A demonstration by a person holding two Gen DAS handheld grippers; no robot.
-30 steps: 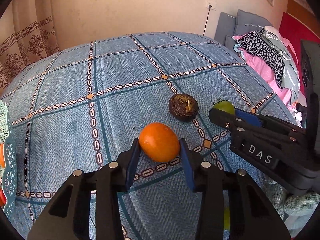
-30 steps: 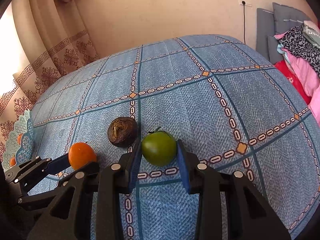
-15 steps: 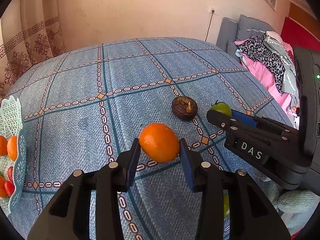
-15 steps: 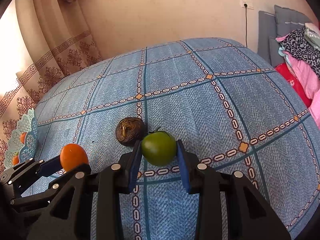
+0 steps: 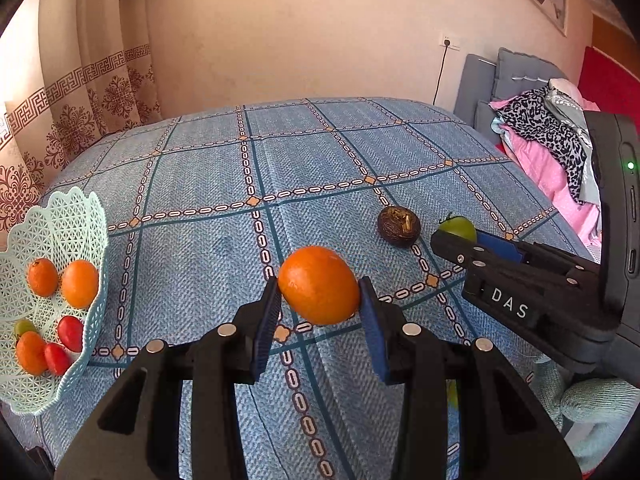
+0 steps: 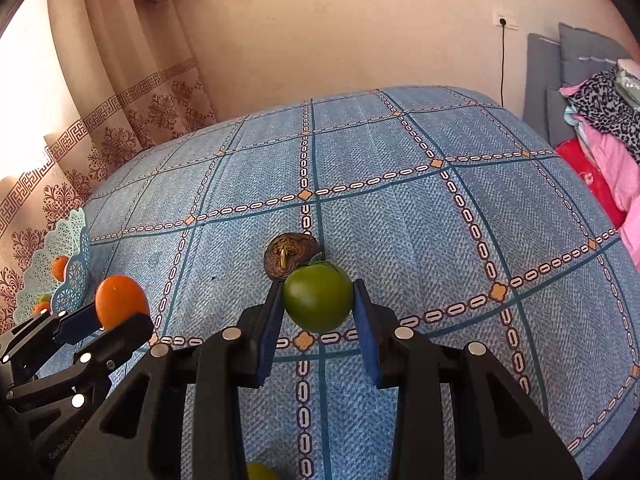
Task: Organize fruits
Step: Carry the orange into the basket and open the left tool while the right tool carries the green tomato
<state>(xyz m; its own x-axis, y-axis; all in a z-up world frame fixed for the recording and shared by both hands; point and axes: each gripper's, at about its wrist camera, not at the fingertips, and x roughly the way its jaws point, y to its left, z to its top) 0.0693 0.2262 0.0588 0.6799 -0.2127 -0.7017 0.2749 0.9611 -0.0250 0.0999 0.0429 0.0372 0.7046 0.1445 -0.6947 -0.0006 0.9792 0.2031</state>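
Note:
My left gripper [image 5: 318,308] is shut on an orange [image 5: 319,284], held above the blue patterned tablecloth [image 5: 200,240]. My right gripper [image 6: 318,312] is shut on a green tomato [image 6: 318,298], also lifted off the cloth. A dark brown wrinkled fruit [image 5: 399,226] lies on the cloth between the two grippers, just beyond the tomato in the right wrist view, brown fruit [image 6: 290,256]. A pale green lattice basket [image 5: 68,216] at the left edge holds several oranges and red fruits. The orange [image 6: 120,300] and left gripper also show at the lower left of the right wrist view.
A curtain [image 5: 80,92] hangs behind the table on the left. A grey sofa with piled clothes [image 5: 548,128] stands to the right of the table. A yellow-green object [image 6: 260,472] shows low between the right gripper's arms. A knitted sleeve [image 5: 592,404] is at lower right.
Both grippers have risen with their fruits and the left one has swung left, bringing the basket into its view. The brown fruit has stayed put.

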